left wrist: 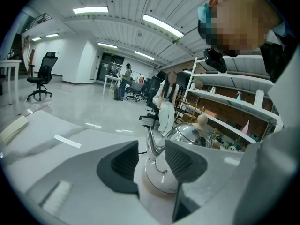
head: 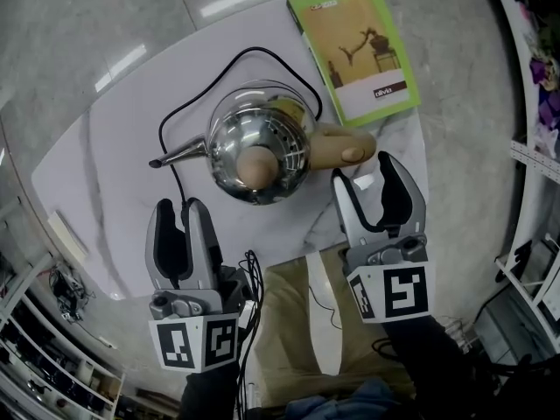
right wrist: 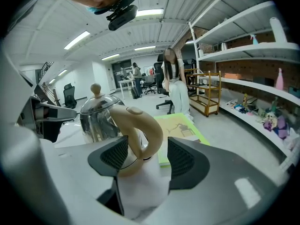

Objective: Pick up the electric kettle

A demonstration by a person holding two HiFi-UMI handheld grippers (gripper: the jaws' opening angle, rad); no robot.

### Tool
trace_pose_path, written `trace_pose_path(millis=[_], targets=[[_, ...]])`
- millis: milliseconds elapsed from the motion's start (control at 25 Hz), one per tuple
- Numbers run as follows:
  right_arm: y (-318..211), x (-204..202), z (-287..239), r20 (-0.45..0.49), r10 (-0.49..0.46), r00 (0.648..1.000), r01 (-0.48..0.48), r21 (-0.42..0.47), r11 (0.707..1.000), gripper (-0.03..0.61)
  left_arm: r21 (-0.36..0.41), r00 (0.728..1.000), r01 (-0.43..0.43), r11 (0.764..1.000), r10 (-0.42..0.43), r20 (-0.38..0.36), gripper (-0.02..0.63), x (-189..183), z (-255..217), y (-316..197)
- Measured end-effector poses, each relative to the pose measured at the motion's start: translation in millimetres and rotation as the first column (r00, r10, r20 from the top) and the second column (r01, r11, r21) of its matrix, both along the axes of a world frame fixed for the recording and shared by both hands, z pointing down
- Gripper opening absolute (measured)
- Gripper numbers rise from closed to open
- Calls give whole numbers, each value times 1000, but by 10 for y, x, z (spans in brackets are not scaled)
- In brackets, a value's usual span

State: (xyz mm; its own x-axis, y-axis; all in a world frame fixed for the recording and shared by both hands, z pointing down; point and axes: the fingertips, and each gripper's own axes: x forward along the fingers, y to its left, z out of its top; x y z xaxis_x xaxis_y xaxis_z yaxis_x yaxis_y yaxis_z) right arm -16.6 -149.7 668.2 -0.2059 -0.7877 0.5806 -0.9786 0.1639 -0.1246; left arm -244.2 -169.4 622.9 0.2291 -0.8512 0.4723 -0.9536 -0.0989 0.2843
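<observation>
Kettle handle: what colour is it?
The handle is beige, a creamy tan. The right gripper view shows it best.

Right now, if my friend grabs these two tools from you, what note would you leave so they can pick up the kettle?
Left tool: open, empty, a gap short of the kettle, on its spout side.
Right tool: open, empty, close to the tan handle but not on it.
Kettle: upright on the white table, with a green book beyond it.
Done: nothing gripped yet.
Left: probably close the right tool on the handle, then lift.
</observation>
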Motion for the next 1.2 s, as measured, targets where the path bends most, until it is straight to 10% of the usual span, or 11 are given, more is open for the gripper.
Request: trace_pose_path(millis=[1200], targets=[[-542,51,165,-129,-9,992,17,56,998,273,29,999,-29,999,30,-46,198,17,248,-640]])
